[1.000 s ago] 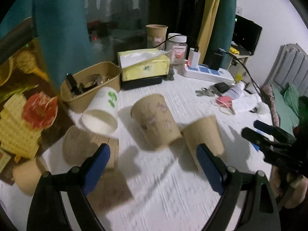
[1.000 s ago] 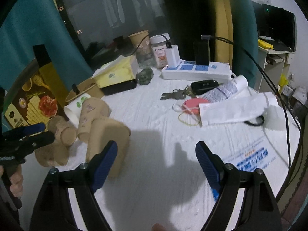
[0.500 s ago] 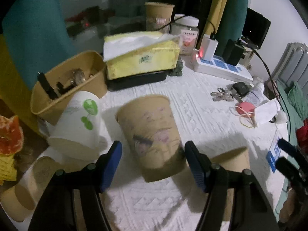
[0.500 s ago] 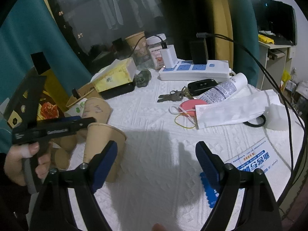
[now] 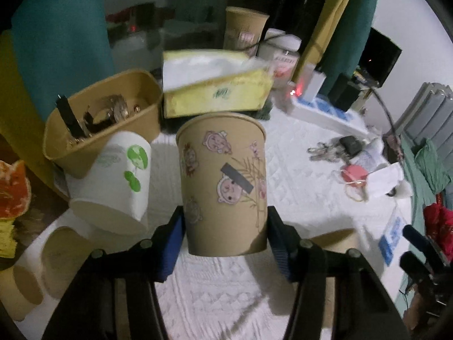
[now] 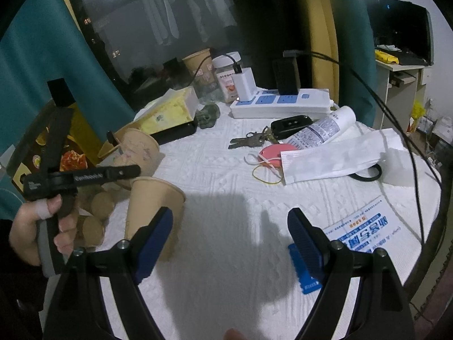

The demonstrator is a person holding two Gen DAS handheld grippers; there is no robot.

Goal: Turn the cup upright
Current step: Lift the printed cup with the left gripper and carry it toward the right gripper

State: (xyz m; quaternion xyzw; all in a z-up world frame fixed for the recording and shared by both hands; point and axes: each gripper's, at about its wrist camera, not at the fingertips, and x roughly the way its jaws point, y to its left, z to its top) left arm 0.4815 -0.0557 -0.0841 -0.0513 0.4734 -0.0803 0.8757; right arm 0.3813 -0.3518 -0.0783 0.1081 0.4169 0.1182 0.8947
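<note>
A brown paper cup with cartoon stickers (image 5: 223,184) sits between the blue pads of my left gripper (image 5: 225,226). The jaws have just been closing and both pads now press on its lower wall. Its wide rim points away from the camera. From the right wrist view the same cup (image 6: 138,147) shows behind the left gripper (image 6: 85,175), which a hand (image 6: 36,226) holds. A plain brown cup (image 6: 153,206) stands on the white cloth next to my right gripper (image 6: 229,235), which is open over bare cloth. I cannot tell which way up that cup is.
A white cup with green leaves (image 5: 113,184) lies tilted to the left, with more brown cups (image 5: 65,255) beside it. Behind stand a tan tub (image 5: 102,119) and a yellow tissue box (image 5: 218,90). A power strip (image 6: 280,104), keys (image 6: 252,140) and a paper bag (image 6: 339,155) lie to the right.
My left gripper moved in around the sticker cup and its jaws closed from wide apart onto the cup's sides. The right gripper stayed as it was.
</note>
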